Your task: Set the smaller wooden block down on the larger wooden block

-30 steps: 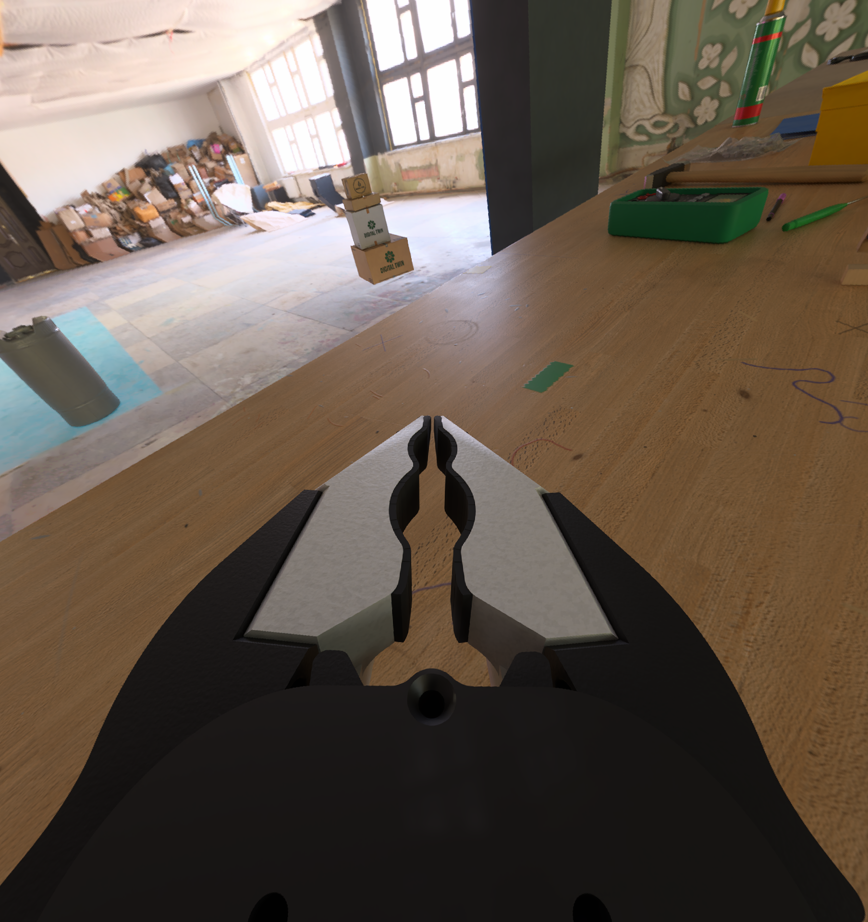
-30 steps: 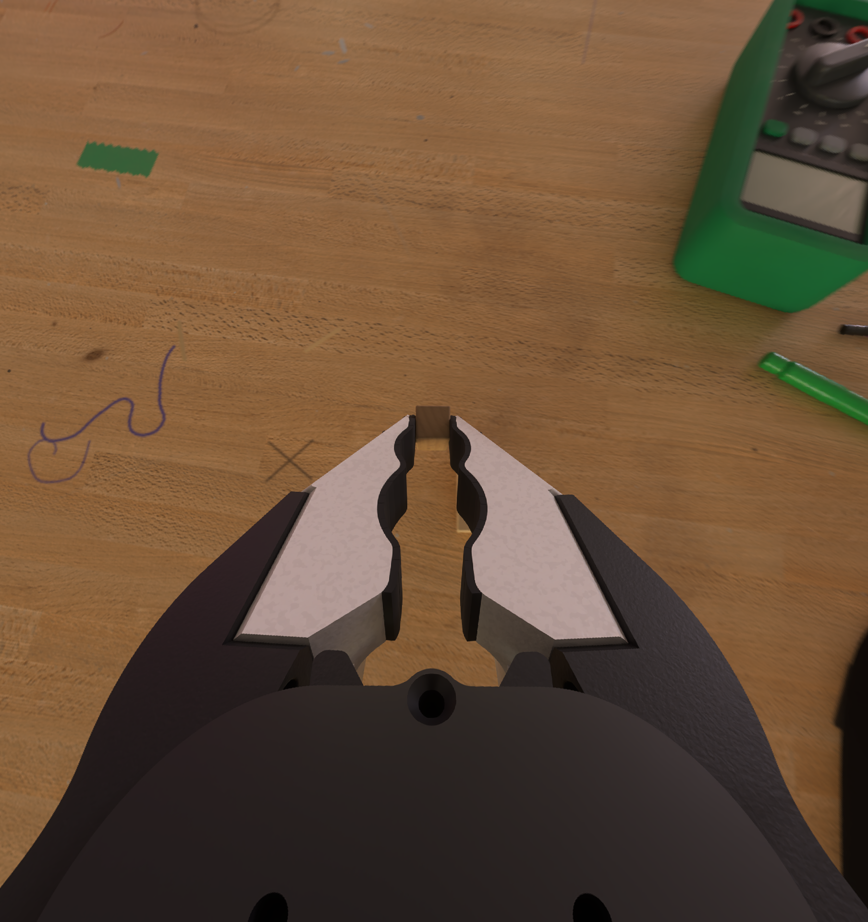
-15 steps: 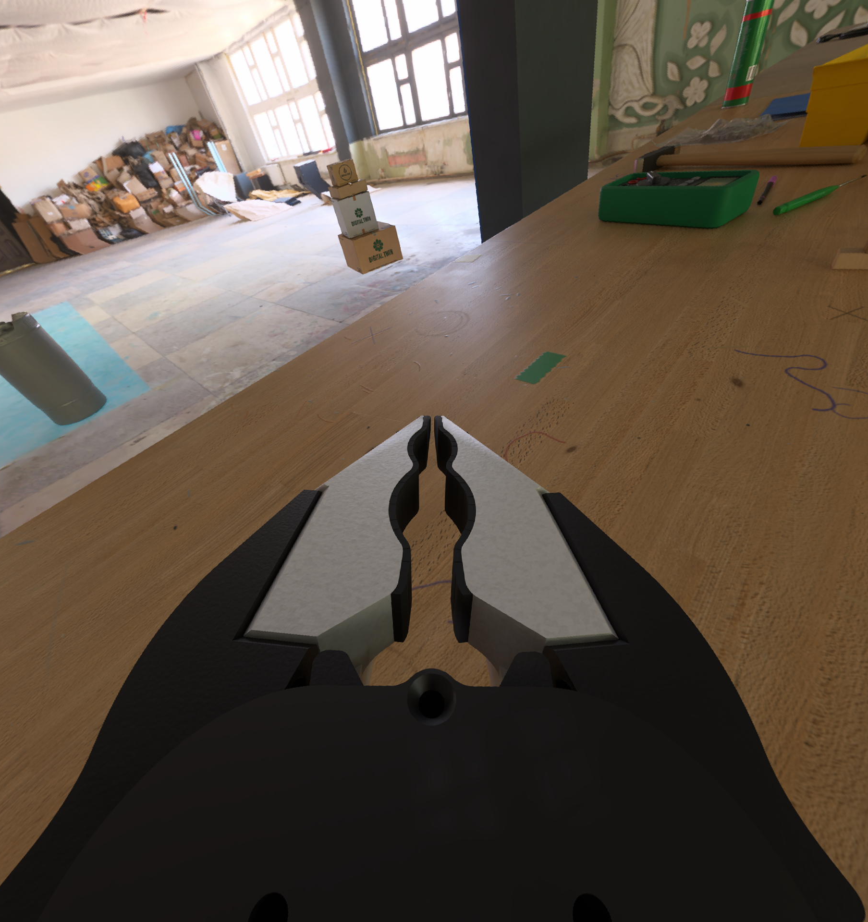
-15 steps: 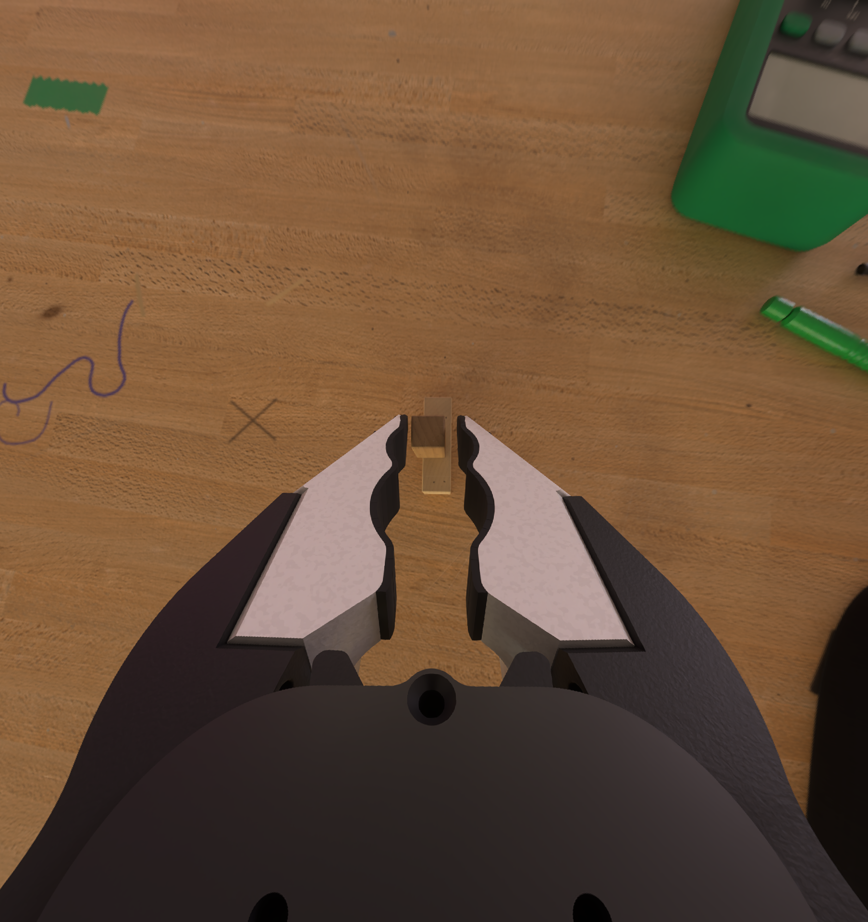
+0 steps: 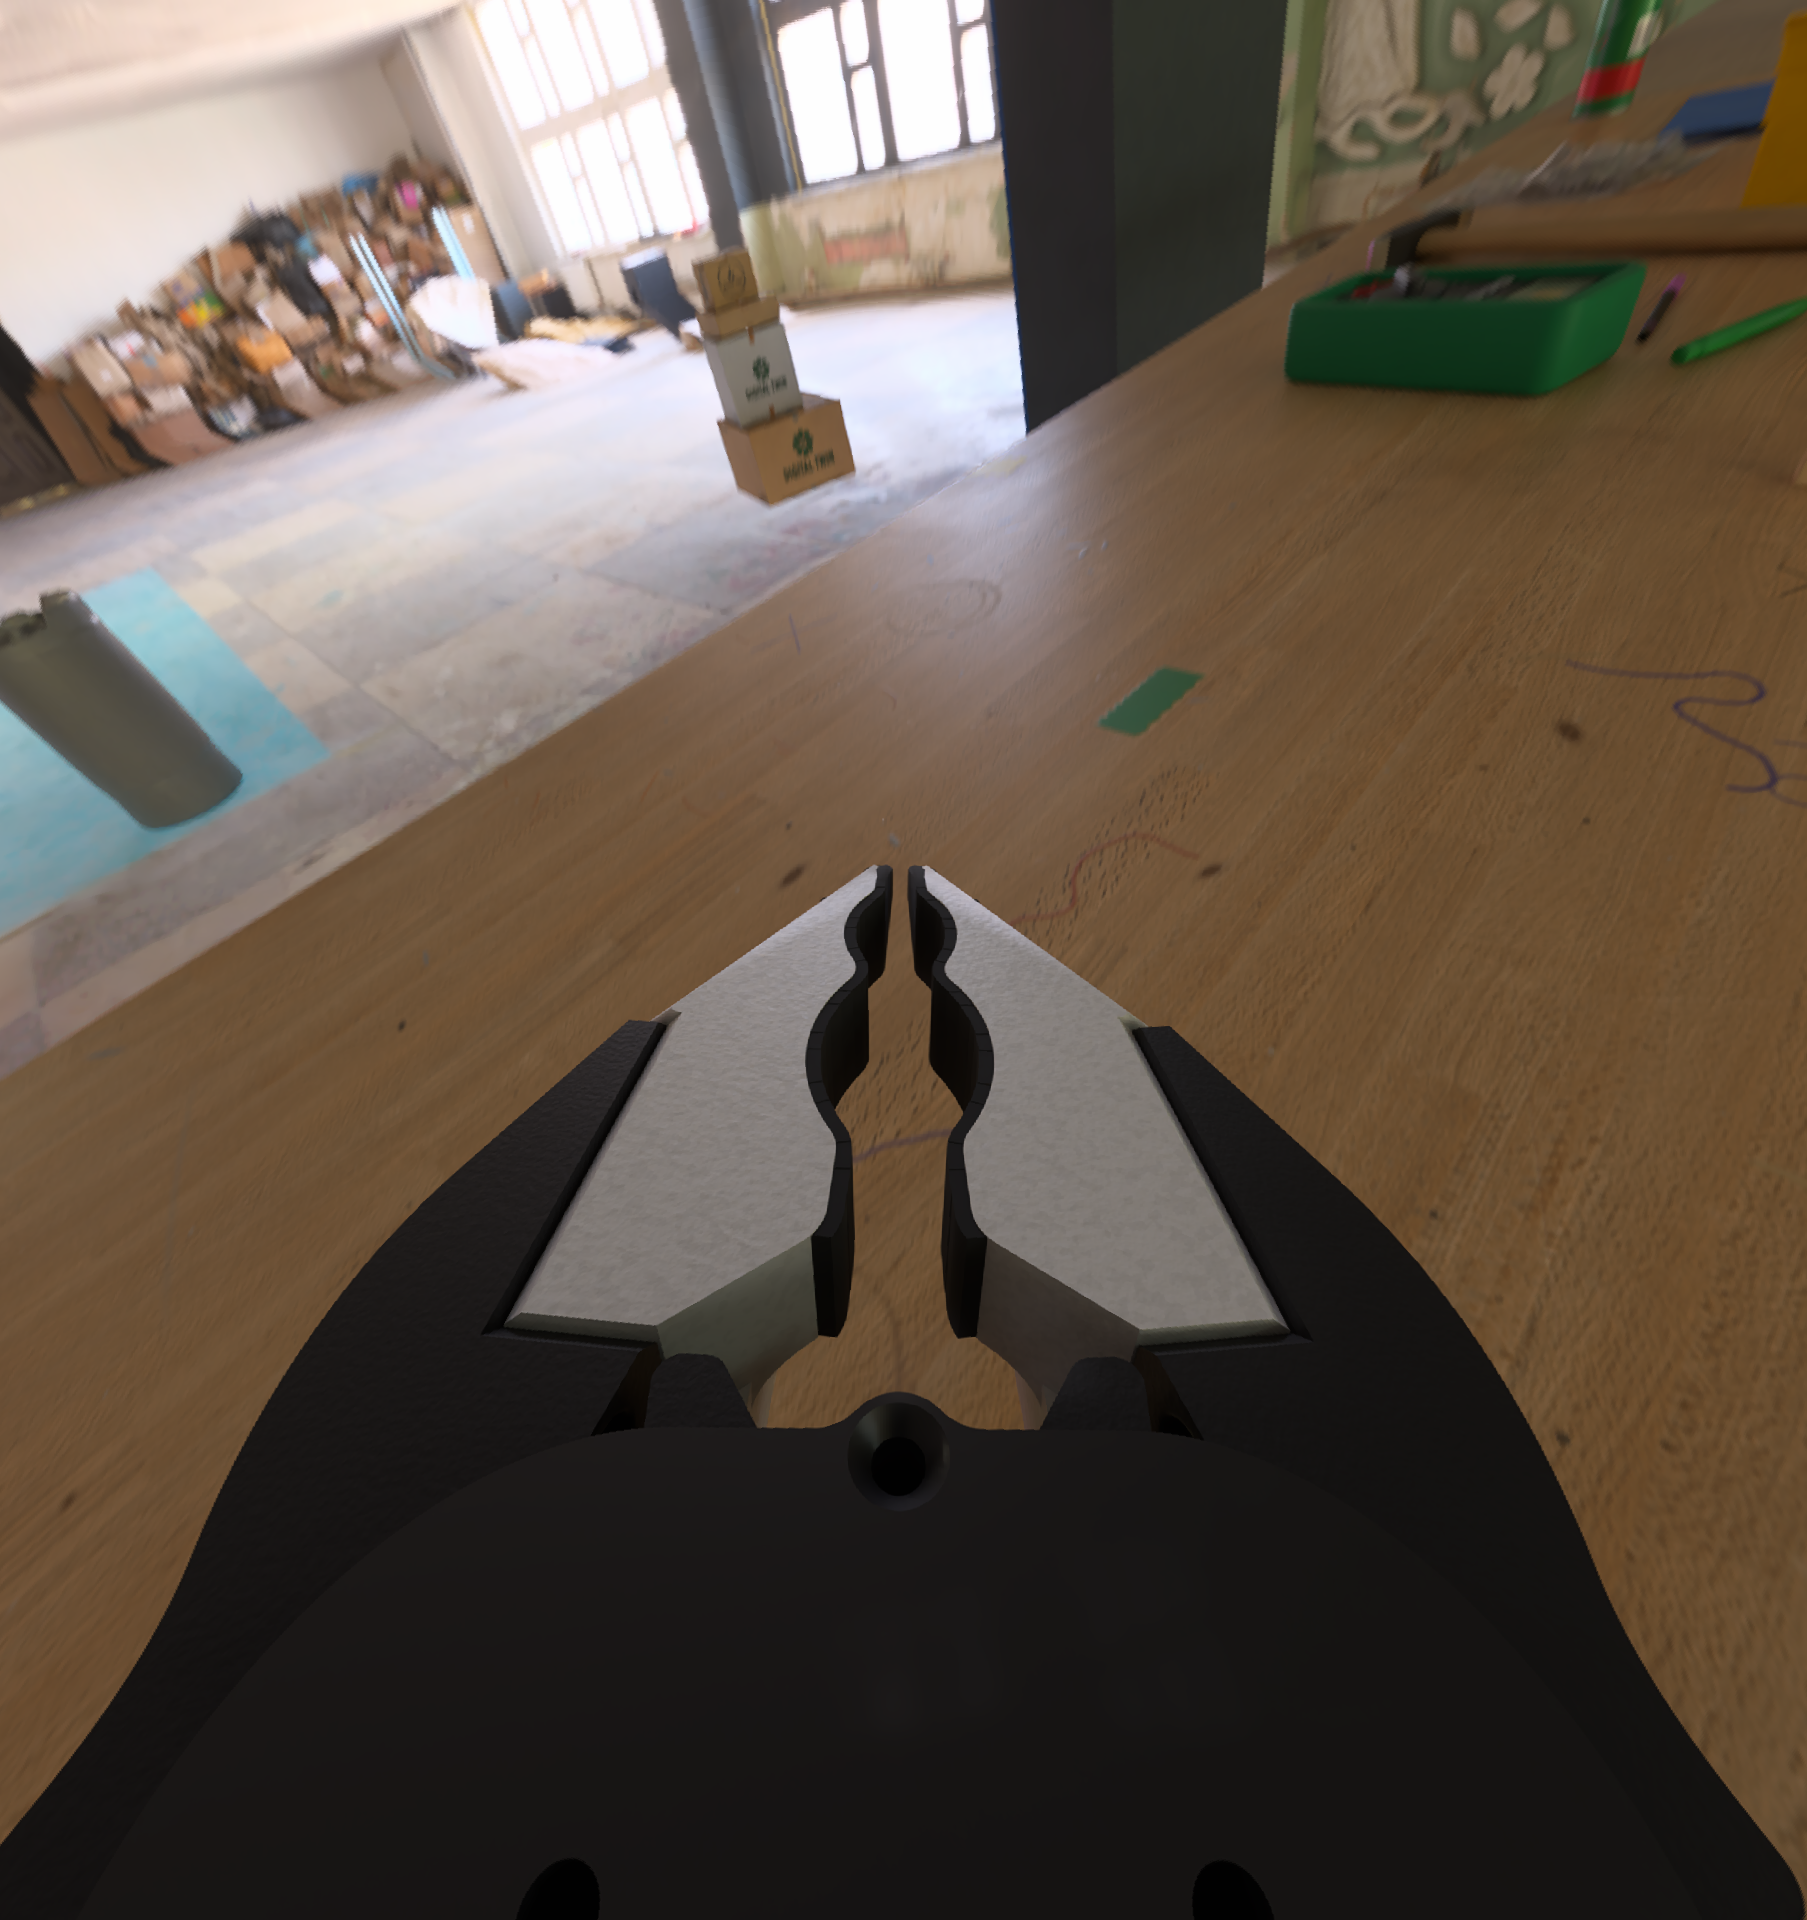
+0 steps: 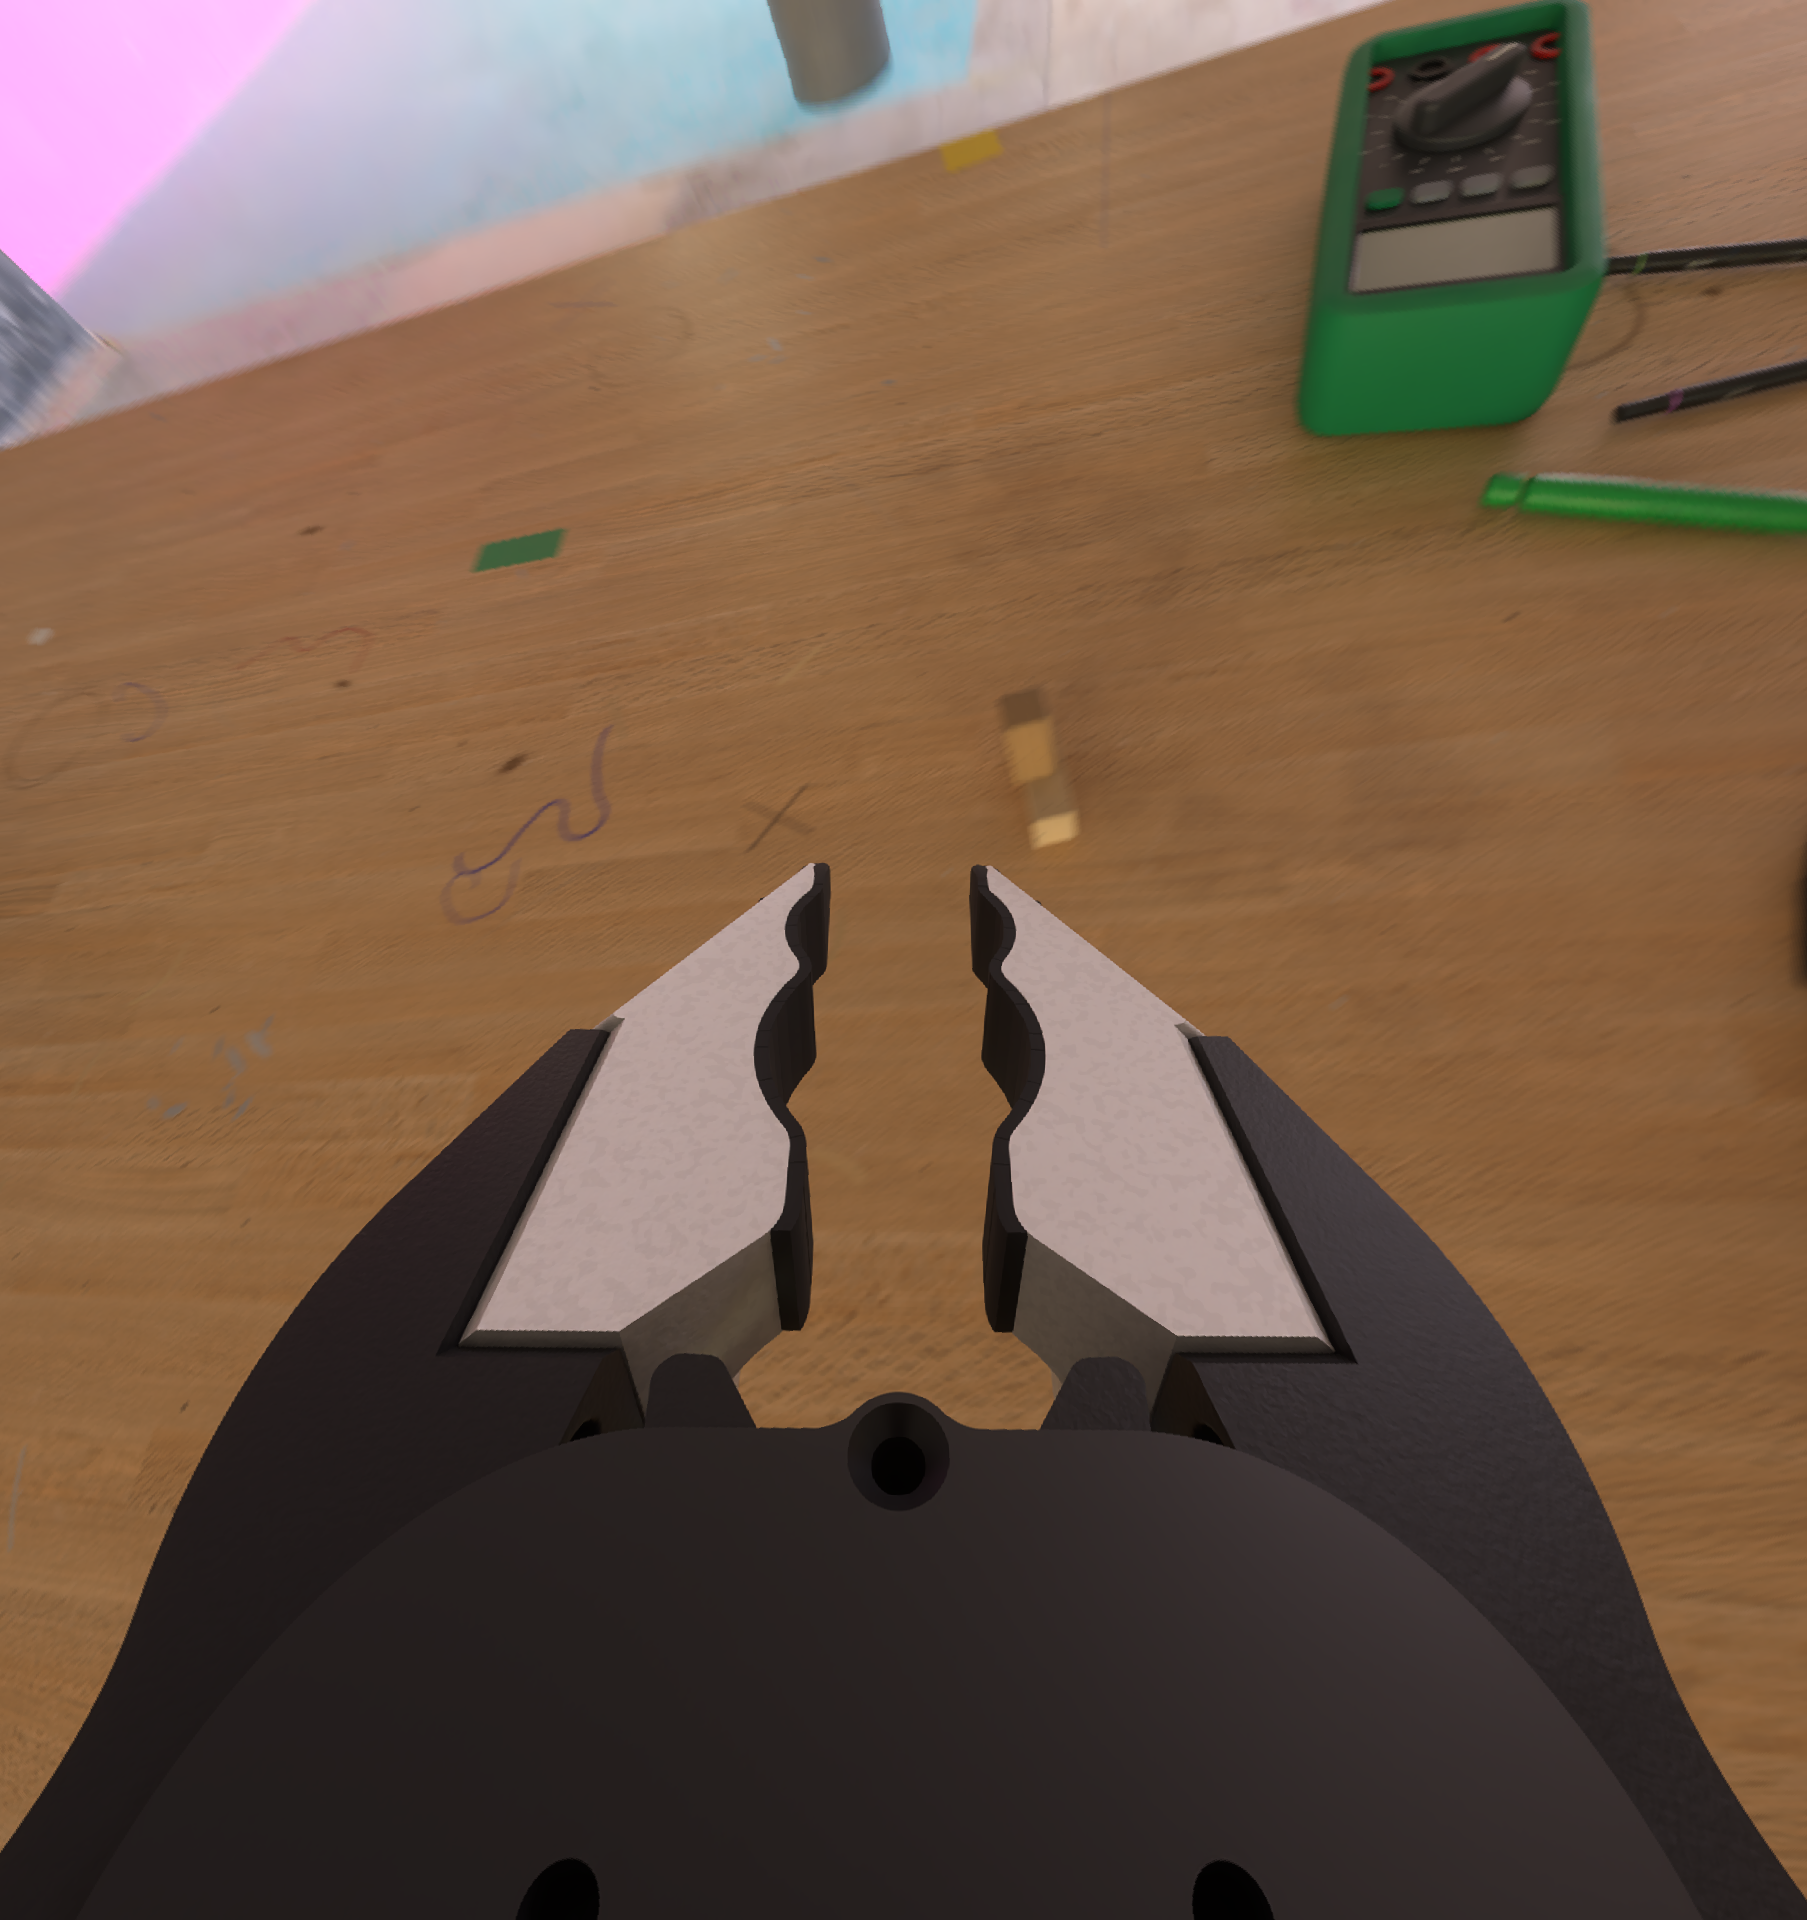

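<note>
My right gripper has its jaws apart, holding nothing, above the wooden table. Ahead, slightly right, the smaller wooden block rests on the larger wooden block. My left gripper is nearly closed, empty.

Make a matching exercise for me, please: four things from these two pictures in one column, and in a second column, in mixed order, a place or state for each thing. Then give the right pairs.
Things
1. left two-finger gripper
2. right two-finger gripper
3. green box-shaped multimeter
4. pale long wooden block

Places or states
A. lies flat, ahead of the open gripper and a little to its right
B. fingertips almost together, nothing between them
C. fingers apart, nothing between them
D. has a dark round dial on its face

Pairs: 1-B, 2-C, 3-D, 4-A
</note>
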